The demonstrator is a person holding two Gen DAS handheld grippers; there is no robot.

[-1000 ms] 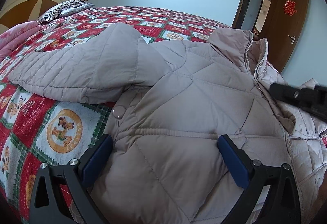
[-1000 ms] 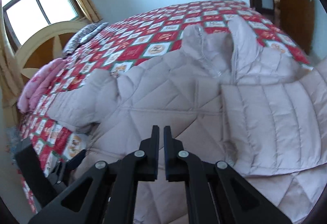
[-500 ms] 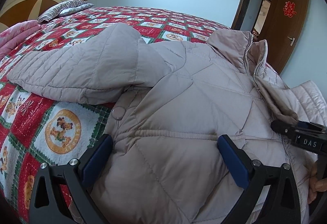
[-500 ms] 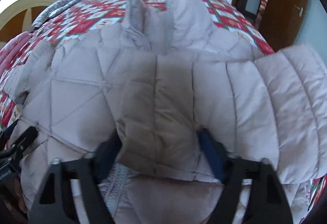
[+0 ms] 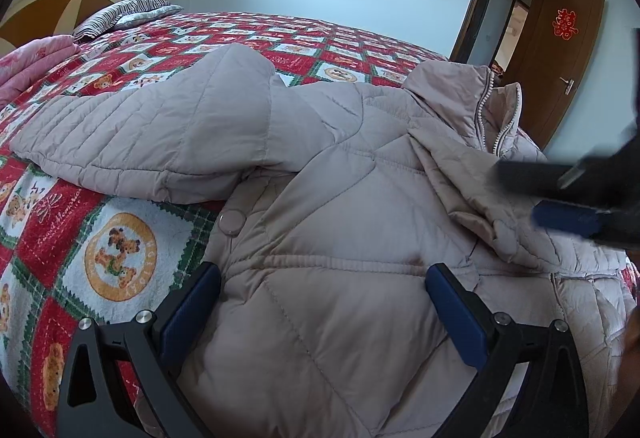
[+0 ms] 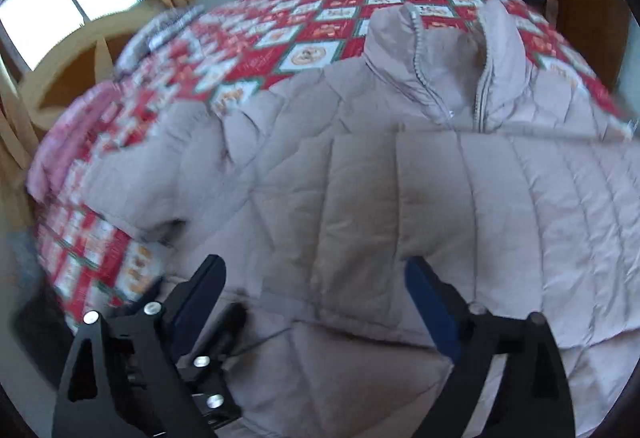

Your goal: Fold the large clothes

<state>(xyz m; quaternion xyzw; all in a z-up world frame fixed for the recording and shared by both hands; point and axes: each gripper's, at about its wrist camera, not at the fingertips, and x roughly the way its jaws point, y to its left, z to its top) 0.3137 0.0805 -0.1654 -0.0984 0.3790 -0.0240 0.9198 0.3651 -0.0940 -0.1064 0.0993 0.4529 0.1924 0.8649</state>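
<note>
- The jacket [image 5: 320, 198] is spread on the bed [image 5: 120, 250]; its right sleeve [image 6: 500, 222], a second ago off to the side, now lies folded across the chest.
- The right gripper [image 6: 316, 290], then shut, is opening over the released cuff.
- The left gripper [image 5: 320, 302] is unchanged: wide, nothing held, so the left sleeve [image 5: 152, 142] is judged next.

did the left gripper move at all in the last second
No. In the left wrist view the left gripper frames the same snap button and bear patch of the jacket and bedspread.
</note>
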